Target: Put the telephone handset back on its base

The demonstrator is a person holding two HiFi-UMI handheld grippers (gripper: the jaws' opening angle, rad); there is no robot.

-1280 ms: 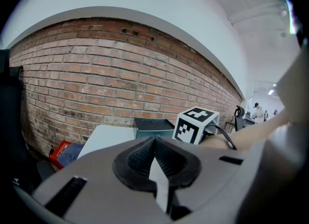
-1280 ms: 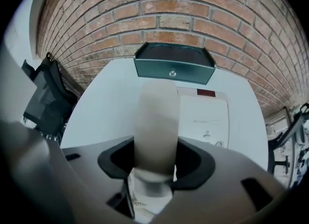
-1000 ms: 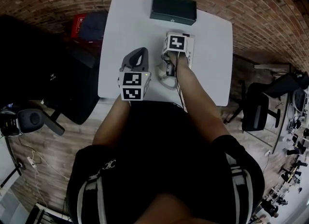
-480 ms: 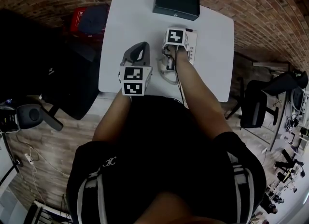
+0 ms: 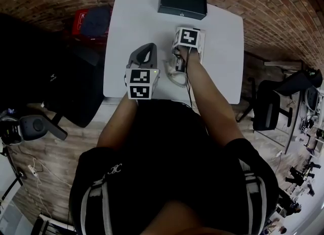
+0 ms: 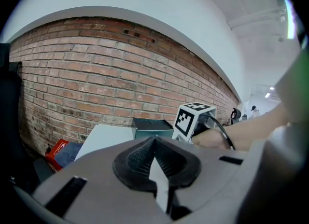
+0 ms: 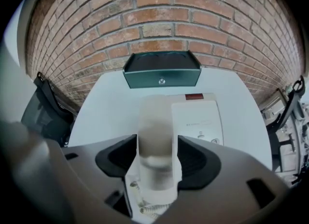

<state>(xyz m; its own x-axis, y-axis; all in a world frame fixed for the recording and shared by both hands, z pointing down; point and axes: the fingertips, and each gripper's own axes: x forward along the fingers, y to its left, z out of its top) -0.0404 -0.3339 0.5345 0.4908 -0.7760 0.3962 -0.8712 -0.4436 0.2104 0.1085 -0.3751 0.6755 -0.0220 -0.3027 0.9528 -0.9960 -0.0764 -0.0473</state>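
The white handset lies along the left side of the white phone base, with its coiled cord bunched below. My right gripper points steeply down over it. Its jaws have just been opening and stand open, one on each side of the handset. From the head view, the right gripper hides most of the base, and the cord trails toward the table's front edge. My left gripper hovers to the left with its pads shut on nothing.
A dark green box stands at the back edge of the white table, just behind the phone. A red and blue bag lies on the floor to the left. Black chairs stand to the right.
Both grippers keep their places over the table; only the head camera has shifted a little.
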